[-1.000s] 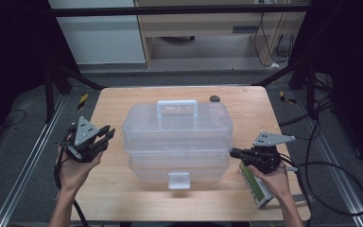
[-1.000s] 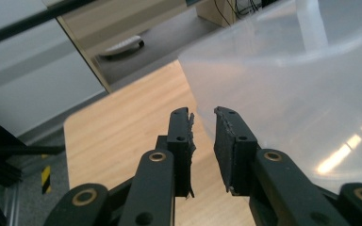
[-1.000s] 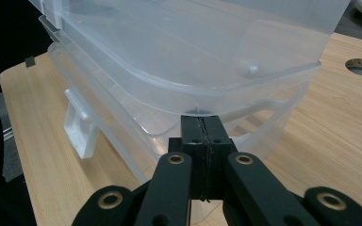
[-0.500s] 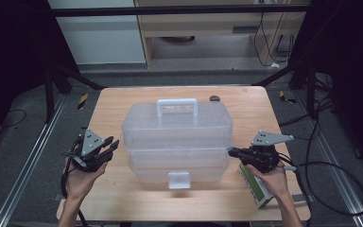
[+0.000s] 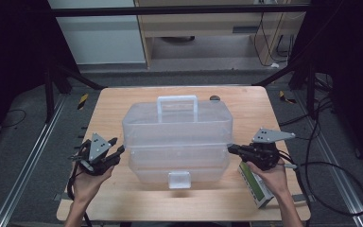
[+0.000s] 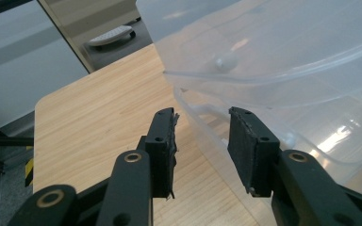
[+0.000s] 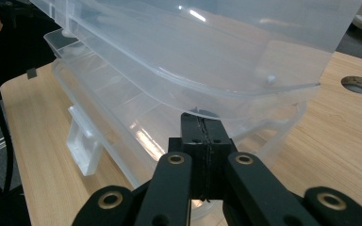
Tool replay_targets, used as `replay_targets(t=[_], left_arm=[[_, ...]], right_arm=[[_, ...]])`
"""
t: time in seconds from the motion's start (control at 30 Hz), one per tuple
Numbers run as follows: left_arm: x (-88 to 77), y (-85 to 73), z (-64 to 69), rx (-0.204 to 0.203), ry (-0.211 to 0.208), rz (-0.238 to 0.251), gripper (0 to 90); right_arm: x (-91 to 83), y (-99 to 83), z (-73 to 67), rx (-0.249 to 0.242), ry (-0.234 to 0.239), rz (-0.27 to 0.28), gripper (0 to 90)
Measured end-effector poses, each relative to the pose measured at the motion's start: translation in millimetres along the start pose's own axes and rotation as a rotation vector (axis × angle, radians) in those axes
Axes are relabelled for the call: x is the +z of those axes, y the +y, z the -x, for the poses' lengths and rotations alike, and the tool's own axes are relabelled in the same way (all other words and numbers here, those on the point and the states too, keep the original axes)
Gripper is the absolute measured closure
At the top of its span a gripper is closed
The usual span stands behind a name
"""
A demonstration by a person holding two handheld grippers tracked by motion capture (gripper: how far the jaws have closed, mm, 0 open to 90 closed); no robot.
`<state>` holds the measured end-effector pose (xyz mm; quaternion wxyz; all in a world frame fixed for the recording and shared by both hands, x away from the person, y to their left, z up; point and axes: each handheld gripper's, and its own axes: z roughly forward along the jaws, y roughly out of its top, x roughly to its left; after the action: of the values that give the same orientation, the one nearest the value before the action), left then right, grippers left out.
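A clear plastic storage box (image 5: 177, 137) with a top handle and a front latch stands in the middle of the wooden table (image 5: 123, 198). My left gripper (image 5: 116, 145) sits at the box's left side, a hand under it. Its jaws have just been opening, and in the left gripper view they (image 6: 201, 136) stand apart. The box's lower rim (image 6: 202, 110) lies just beyond the tips, with nothing pressed between the pads. My right gripper (image 5: 230, 148) is shut at the box's right side. Its tips (image 7: 202, 123) sit right under the upper tier's rim (image 7: 245, 89).
A small green and white carton (image 5: 255, 184) lies by the right hand near the table's front right corner. A dark round hole (image 5: 214, 98) is in the table behind the box. Cables trail over the floor at the right, and a yellow-black strip (image 5: 82, 100) lies at the left.
The left hand has sunk and come nearer the table's front edge, and its jaws have opened. The right hand and the box have kept still.
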<state>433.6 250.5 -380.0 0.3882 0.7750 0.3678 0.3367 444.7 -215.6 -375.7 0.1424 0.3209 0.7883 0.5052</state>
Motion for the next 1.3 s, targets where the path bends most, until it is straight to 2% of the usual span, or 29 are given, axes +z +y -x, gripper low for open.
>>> replay_targets(t=[0.17,0.23,0.27,0.47,0.87,0.97,1.07,1.17,1.2,1.3], left_arm=[[1.7,1.1,2.6,0.009,0.004,0.029,59.8],[2.0,1.0,4.6,-0.004,-0.002,0.025,59.6],[3.1,1.5,4.6,0.009,0.0,0.035,59.4],[8.2,2.6,8.8,0.014,0.008,0.039,59.2],[10.8,8.1,13.8,0.009,0.025,0.1,59.8],[10.6,9.0,15.3,0.017,0.031,0.105,60.5],[9.6,8.9,16.8,0.007,0.026,0.102,63.6],[8.8,9.5,18.0,0.016,0.039,0.103,64.7],[8.7,9.9,17.5,0.03,0.046,0.114,65.6],[8.5,10.2,17.8,0.032,0.052,0.111,66.3]], right_arm=[[-0.9,2.6,-0.9,-0.006,0.0,0.005,90.0],[-1.0,3.6,-1.0,-0.008,-0.003,0.009,90.0],[-1.1,3.9,-0.9,-0.006,-0.002,0.01,90.0],[-1.4,4.5,-1.2,-0.009,0.002,0.011,90.0],[-1.2,5.2,-2.2,-0.011,0.006,0.009,90.0],[-0.7,5.2,-2.4,-0.011,0.006,0.012,90.0],[-0.5,5.1,-2.3,-0.011,0.009,0.012,90.0],[-0.4,5.1,-2.3,-0.009,0.008,0.012,90.0],[-0.2,4.9,-2.4,-0.01,0.006,0.012,90.0],[-0.3,4.1,-1.7,-0.006,0.002,0.009,89.7]])
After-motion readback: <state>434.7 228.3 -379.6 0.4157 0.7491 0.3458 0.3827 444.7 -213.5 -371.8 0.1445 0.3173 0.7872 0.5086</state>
